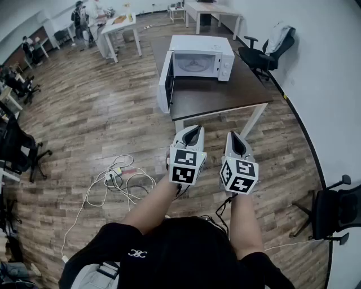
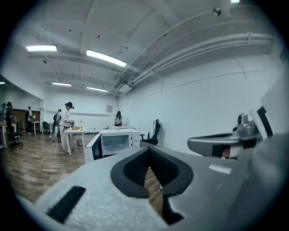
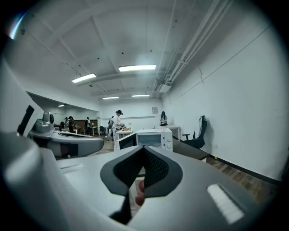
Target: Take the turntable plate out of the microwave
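My left gripper [image 1: 193, 130] and right gripper [image 1: 233, 136] are both closed and empty, well apart from the microwave [image 1: 198, 63]; its door stands open, inside unclear.

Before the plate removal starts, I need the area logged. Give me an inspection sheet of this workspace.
Surface: dark table, carrying the microwave.
Job's things: white microwave, door swung open; turntable plate cannot be made out.
Clutter: nothing seen on the table.
Grippers: left gripper and right gripper both shut, empty, short of the table.
Cables: white cables looped on the floor.
Surroundings: wood floor, office chair, people at far tables.
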A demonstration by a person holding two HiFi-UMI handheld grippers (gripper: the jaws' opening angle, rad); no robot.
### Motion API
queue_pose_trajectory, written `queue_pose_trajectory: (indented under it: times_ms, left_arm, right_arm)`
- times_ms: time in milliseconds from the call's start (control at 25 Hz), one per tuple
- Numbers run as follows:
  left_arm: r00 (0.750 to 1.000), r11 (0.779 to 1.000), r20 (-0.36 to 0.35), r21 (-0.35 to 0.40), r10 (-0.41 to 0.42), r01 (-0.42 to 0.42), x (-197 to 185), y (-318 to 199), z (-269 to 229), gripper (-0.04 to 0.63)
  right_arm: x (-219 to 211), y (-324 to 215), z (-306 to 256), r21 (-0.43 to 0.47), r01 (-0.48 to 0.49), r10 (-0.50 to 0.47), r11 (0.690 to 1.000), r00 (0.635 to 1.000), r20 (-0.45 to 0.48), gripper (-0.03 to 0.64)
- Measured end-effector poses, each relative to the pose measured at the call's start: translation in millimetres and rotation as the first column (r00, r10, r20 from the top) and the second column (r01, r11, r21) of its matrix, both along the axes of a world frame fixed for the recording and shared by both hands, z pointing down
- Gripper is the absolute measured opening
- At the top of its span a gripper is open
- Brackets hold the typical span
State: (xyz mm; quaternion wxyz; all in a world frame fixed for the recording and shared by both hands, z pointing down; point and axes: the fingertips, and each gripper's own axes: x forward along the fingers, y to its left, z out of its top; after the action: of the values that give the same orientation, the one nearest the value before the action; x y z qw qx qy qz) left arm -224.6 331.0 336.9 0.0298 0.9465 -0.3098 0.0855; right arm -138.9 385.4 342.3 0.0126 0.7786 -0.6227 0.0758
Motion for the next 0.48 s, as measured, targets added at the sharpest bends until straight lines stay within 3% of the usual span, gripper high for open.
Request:
queue_pose_trajectory:
  times_ms: [480]
  left_arm:
    - [0.998, 0.998, -0.006, -0.012, -0.069, 0.069, 50.0, 21.3, 7.0, 0.009]
  right_arm:
    - [51.6, 26.3, 5.7, 0.033, 0.062, -0.063, 0.998, 0.997, 0.032, 0.008]
